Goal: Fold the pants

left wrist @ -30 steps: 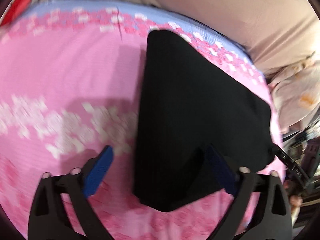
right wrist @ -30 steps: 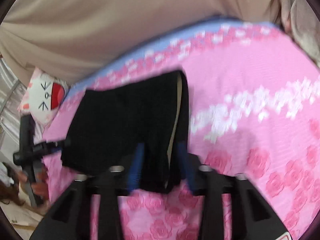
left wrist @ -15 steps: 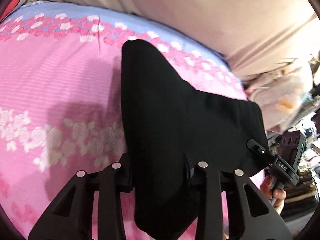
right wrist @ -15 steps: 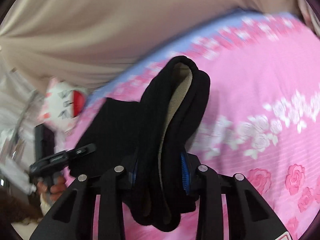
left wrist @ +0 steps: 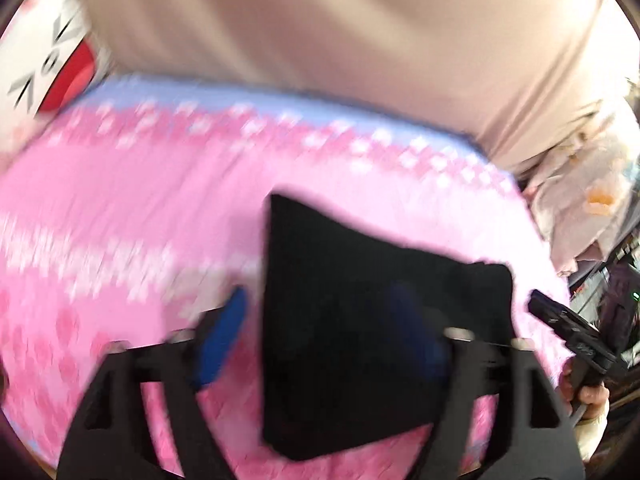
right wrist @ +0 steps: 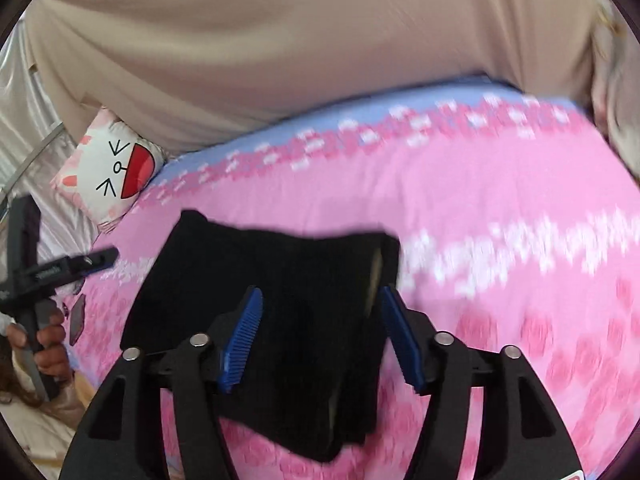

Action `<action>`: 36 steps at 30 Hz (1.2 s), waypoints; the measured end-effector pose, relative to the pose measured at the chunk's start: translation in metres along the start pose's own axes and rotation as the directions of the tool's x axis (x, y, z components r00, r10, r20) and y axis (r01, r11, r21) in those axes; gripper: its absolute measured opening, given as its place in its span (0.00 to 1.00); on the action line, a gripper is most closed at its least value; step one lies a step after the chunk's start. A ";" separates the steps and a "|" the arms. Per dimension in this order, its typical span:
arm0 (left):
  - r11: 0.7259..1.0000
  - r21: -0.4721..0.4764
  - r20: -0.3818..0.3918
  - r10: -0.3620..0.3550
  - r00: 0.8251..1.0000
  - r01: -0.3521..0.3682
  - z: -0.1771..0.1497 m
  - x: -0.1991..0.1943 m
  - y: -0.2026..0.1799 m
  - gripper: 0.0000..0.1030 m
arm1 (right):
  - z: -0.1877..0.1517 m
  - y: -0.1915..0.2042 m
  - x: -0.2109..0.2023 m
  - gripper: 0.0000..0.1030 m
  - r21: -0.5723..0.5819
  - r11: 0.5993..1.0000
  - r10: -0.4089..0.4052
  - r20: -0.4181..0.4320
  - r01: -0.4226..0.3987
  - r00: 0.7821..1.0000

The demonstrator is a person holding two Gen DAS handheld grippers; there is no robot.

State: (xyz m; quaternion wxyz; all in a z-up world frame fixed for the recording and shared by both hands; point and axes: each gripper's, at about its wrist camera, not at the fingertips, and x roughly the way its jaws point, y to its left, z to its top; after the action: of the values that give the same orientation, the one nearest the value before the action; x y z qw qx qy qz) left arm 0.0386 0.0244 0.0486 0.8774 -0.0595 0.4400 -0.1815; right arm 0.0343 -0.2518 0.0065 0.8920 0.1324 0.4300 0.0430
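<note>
The black pants (left wrist: 360,320) lie folded into a compact bundle on the pink flowered bedsheet (left wrist: 120,208). They also show in the right wrist view (right wrist: 288,304), with a tan lining at the folded edge. My left gripper (left wrist: 320,336) is open, its blue pads standing either side of the bundle's near end. My right gripper (right wrist: 320,336) is open too, its pads straddling the bundle without pinching it. Each gripper shows at the edge of the other's view, the left one (right wrist: 80,264) and the right one (left wrist: 560,320).
A cat-face cushion (right wrist: 116,164) lies at the bed's far left corner. A beige curtain (right wrist: 320,40) hangs behind the bed. A pile of pale floral cloth (left wrist: 580,200) sits beyond the bed's right edge. The sheet has a blue border (right wrist: 360,112) at the far side.
Both grippers were shut on the lifted pants half a second ago. Now both have opened and the folded pants lie flat on the bed.
</note>
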 end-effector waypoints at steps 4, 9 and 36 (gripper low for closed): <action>0.997 0.051 -0.025 0.066 0.998 -0.064 0.014 0.056 -0.023 0.83 | 0.010 -0.007 0.051 0.58 -0.023 0.996 -0.089 -0.073 0.087 0.993; 0.977 -0.016 -0.128 0.210 0.969 -0.213 0.004 0.111 0.013 0.69 | 0.027 0.013 0.038 0.03 -0.026 0.996 0.087 -0.033 -0.088 0.996; 0.929 0.028 -0.078 0.371 0.925 -0.370 0.003 0.118 0.020 0.88 | 0.025 -0.020 0.010 0.17 0.111 0.959 -0.267 0.055 0.260 0.962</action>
State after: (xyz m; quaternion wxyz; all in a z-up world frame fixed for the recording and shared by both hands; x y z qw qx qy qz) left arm 0.1106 -0.0013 -0.0436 0.8776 0.0378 0.4775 -0.0175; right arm 0.0597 -0.2744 0.0083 0.8962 0.1208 0.4143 -0.1030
